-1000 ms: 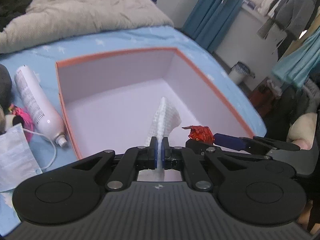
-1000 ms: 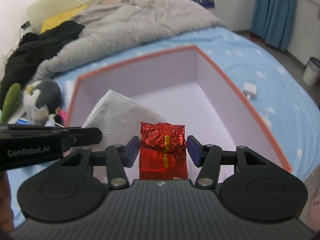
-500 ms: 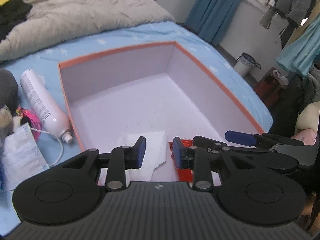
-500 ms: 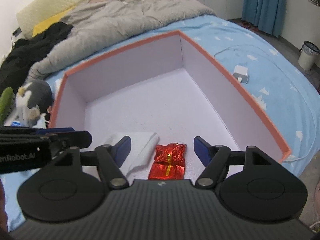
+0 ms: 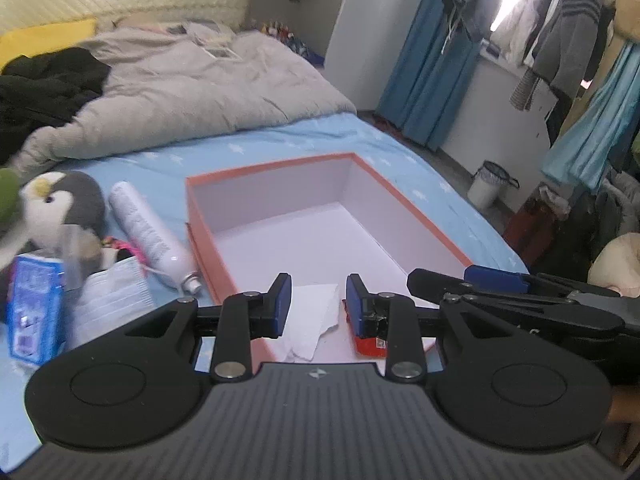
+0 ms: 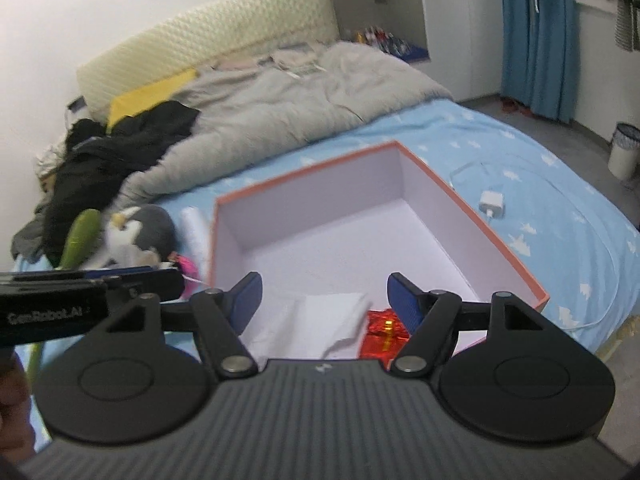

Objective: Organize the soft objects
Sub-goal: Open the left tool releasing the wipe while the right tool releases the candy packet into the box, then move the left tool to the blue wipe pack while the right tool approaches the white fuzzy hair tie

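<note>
An orange-rimmed box (image 5: 272, 170) (image 6: 304, 172) with a white inside sits on the blue bedsheet. A white tissue (image 5: 316, 320) (image 6: 320, 320) and a red foil packet (image 5: 370, 344) (image 6: 386, 332) lie side by side on its floor at the near end. My left gripper (image 5: 316, 300) hovers above the tissue, open and holding nothing. Over the same near end my right gripper (image 6: 324, 296) stands wide open and holds nothing. Each gripper shows at the edge of the other's view.
Left of the box lie a white spray bottle (image 5: 148, 236), a penguin plush (image 5: 60, 208), a face mask (image 5: 112, 300), a blue carton (image 5: 34, 308) and a green plush (image 6: 80, 236). A white charger (image 6: 492, 202) with its cable lies right. Behind, a grey duvet (image 5: 192, 92).
The left gripper let go of the tissue and the right one of the red packet; both now lie in the box. Both grippers drew back and up.
</note>
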Demonstrator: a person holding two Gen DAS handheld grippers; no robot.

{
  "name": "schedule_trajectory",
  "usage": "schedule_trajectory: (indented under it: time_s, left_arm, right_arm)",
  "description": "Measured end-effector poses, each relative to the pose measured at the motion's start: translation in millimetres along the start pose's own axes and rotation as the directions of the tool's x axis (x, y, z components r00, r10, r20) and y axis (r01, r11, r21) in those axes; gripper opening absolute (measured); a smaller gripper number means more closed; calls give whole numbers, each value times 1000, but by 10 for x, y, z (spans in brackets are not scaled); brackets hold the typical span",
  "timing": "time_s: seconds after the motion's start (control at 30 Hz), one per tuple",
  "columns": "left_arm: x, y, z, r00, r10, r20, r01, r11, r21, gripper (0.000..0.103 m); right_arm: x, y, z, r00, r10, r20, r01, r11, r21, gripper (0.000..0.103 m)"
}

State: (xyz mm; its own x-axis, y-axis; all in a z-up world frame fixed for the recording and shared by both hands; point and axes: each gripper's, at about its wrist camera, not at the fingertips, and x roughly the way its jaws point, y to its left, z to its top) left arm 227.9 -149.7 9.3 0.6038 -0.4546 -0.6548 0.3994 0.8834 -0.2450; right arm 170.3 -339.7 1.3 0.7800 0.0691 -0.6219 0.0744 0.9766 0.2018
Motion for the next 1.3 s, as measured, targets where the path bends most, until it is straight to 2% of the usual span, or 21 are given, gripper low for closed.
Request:
schedule_trajectory:
  time_s: [0.1,0.27,0.5,0.67,0.83,0.93,1.07,1.13,1.3]
  left_arm:
    - [-323,31,-128,999,28,31,-29,1000,10,35]
    - [-823,152,-394,995,60,76,-57,998,-36,35]
    - [-1347,353,-829,987,121,107,-110,989,-103,35]
    - [-1513,500,-1109,977,174,121,-155,976,-153,35]
    - [-1654,612,-1325,969,219,110,-201,967,-153,35]
    - [-1724,672,-1426,965,242,104,-222,960,-169,35]
    - [-1819,756,-1573,955,273,118,-247,949,-198,36]
    - [-1859,797,-1661,951,285,120,-257,944,-208,48]
    - [-1820,1021,-1865,948,309,75,-282,925,-253,49]
  right_arm:
    - [-216,157,-52,999,31,31,-30,999,-21,72]
    - [-534,388,-200,992,99,79,-94,994,-59,72]
    - [-801,665,-489,986,147,73,-137,982,-129,71]
    - [-900,794,-730,983,174,63,-164,976,-140,71]
    - [-857,911,-963,986,164,-2,-162,974,-161,71]
    - [-853,964,-1081,980,196,-27,-198,969,-150,71]
    - [-881,1105,-1239,977,213,-29,-214,957,-193,71]
    - [-869,1168,-1314,971,233,-45,-238,949,-206,71]
    - [-758,1326,-1490,964,247,-98,-264,936,-234,71]
